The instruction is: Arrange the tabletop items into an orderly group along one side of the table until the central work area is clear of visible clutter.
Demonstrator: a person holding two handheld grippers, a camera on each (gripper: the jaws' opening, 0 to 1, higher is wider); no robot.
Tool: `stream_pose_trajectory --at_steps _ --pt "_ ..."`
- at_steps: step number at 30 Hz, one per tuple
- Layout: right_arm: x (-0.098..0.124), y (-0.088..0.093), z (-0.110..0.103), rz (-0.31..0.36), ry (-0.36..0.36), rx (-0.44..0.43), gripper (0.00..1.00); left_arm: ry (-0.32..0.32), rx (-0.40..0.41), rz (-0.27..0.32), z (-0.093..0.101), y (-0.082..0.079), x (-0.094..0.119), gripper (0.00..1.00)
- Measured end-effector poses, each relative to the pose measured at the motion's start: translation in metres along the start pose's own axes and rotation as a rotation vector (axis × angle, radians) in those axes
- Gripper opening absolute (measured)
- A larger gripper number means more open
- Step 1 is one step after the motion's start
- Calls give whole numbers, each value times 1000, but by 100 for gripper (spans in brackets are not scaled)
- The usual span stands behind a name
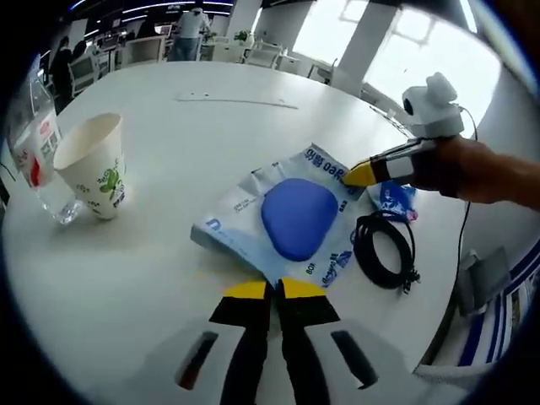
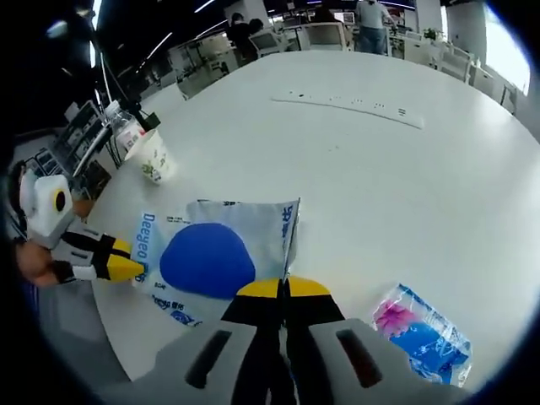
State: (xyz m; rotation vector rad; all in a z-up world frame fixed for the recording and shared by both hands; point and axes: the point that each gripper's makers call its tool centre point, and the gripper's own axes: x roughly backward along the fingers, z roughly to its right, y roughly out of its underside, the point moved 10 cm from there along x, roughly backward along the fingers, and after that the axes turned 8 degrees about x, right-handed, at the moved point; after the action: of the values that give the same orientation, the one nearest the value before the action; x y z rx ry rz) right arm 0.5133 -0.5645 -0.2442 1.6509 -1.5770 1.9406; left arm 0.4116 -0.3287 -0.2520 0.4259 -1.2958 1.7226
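In the left gripper view, a clear plastic bottle with a red and white label is standing at the far left, close to the rim of the round white table, and a paper cup printed with green leaves is sitting right against it; I cannot tell whether either has anything inside. Open white tabletop is stretching away behind them toward a flat white strip.

The left gripper is pinching the near edge of a pale blue packet with a big blue oval, jaws closed together on it. The lettering is reading something like "Deeyeo". The right gripper is clamping the opposite edge. A coiled black cable is lying just beside the packet, near the table's right edge.

In the right gripper view, a small blue and pink pack is lying at the right, apart from the packet.
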Motion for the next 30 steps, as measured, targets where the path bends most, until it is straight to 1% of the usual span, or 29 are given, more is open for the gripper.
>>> stream_pose_trajectory --at_steps 4,9,17,25,30 --pt "4 2 -3 29 4 -28 0 -6 3 19 -2 -6 2 0" --pt "7 3 -5 54 2 -51 0 -17 14 46 -8 -15 4 0" --pt "8 -1 -10 84 -7 -79 0 -34 61 98 -23 -33 7 0" --pt "6 -4 -21 94 -20 -92 0 -55 72 123 -35 -45 9 0" --pt "4 -6 -30 103 -29 -97 0 -72 107 141 -45 -51 9 0"
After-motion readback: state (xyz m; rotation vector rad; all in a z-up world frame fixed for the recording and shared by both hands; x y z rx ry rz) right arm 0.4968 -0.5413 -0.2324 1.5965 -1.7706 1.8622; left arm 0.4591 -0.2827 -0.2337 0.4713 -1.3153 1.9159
